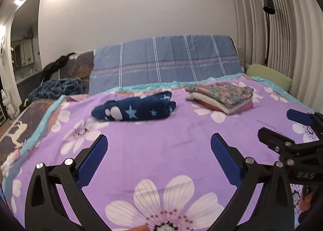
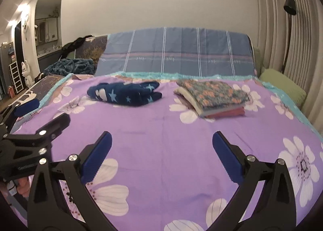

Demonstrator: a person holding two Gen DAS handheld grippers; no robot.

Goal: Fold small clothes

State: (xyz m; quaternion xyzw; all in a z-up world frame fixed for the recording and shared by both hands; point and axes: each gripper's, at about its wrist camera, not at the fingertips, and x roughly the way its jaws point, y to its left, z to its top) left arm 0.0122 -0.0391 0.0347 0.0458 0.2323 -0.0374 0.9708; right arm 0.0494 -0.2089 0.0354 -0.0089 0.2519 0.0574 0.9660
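Observation:
A dark blue garment with light stars [image 1: 134, 109] [image 2: 125, 93] lies bunched on the purple flowered bedspread [image 1: 161, 146] [image 2: 161, 130], toward the far left. To its right sits a stack of folded clothes [image 1: 222, 95] [image 2: 214, 95] with a floral piece on top. My left gripper [image 1: 159, 146] hangs open over bare bedspread, well short of both. My right gripper [image 2: 161, 142] is open too, empty, beside the left one. In the left wrist view the right gripper [image 1: 282, 128] shows at the right edge, and in the right wrist view the left gripper [image 2: 38, 113] shows at the left edge.
A blue plaid cover [image 1: 167, 61] drapes the backrest behind. A green pillow [image 1: 268, 75] lies at the far right, a dark teal blanket [image 1: 56, 87] at the far left. Curtains and a black floor lamp [image 1: 268, 29] stand to the right.

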